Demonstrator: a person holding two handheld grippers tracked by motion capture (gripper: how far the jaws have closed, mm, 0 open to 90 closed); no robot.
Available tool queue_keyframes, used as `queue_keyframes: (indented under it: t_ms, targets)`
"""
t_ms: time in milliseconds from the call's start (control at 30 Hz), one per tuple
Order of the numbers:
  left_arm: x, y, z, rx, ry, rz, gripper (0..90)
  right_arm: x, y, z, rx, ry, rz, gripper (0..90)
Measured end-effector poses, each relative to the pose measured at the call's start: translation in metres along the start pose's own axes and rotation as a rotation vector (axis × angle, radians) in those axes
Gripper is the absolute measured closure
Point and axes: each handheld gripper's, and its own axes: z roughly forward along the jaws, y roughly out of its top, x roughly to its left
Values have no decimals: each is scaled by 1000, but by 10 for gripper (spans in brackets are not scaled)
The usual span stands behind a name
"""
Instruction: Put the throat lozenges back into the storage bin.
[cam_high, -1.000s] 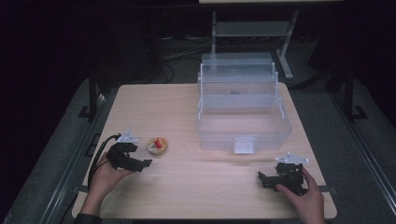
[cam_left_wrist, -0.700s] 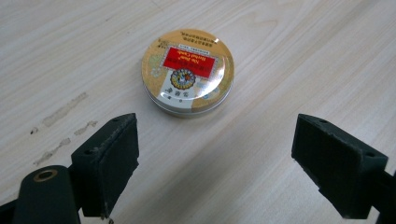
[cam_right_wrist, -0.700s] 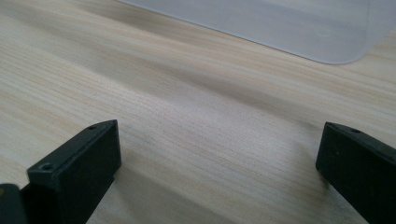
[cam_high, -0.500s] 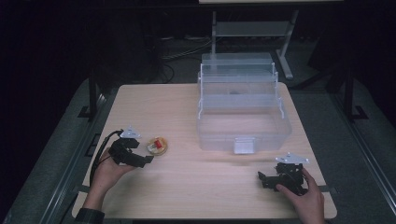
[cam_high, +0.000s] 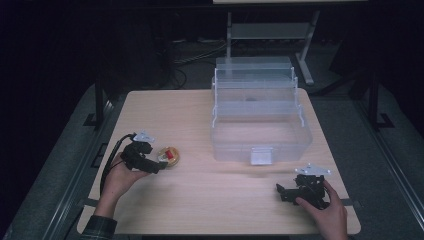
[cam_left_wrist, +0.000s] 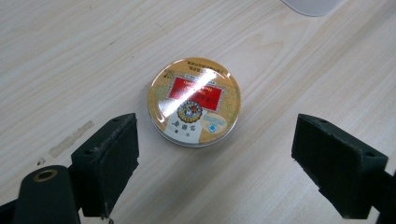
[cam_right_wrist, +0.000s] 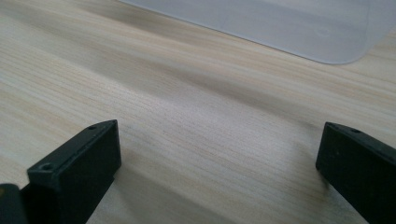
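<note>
A small round tin (cam_left_wrist: 194, 101) with a gold rim and a red label lies flat on the wooden table (cam_high: 210, 200), at its left side (cam_high: 168, 156). My left gripper (cam_high: 156, 165) hangs just over it and stands open, its jaws wide apart on either side of the tin (cam_left_wrist: 217, 161) without touching it. Near the table's front right corner my right gripper (cam_high: 283, 192) rests low over bare wood, open, with nothing between its jaws (cam_right_wrist: 219, 163).
A clear plastic tiered box (cam_high: 257, 117) stands open at the back right of the table, its front latch (cam_high: 261, 156) facing me. Its pale edge (cam_right_wrist: 299, 28) lies ahead of the right gripper. Dark floor and a metal stand (cam_high: 270, 30) lie beyond the table.
My left gripper has moved right and forward towards the tin and now straddles it from above. The right gripper has stayed where it was.
</note>
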Motion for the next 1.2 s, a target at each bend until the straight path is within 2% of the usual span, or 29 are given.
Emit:
queue_keyframes:
  t_ms: [367,500,800,900,967,1200]
  targets:
    - [0,14,12,35,-7,9,143,0,0,0,0,0,0,0]
    - [1,18,16,39,-10,-1,143,0,0,0,0,0,0,0]
    - [6,28,26,92,-7,1,141,0,0,0,0,0,0,0]
    - [8,29,31,92,-12,-10,141,0,0,0,0,0,0,0]
    - [9,30,36,125,-4,-5,141,0,0,0,0,0,0,0]
    - [10,33,45,156,-9,-2,140,0,0,0,0,0,0,0]
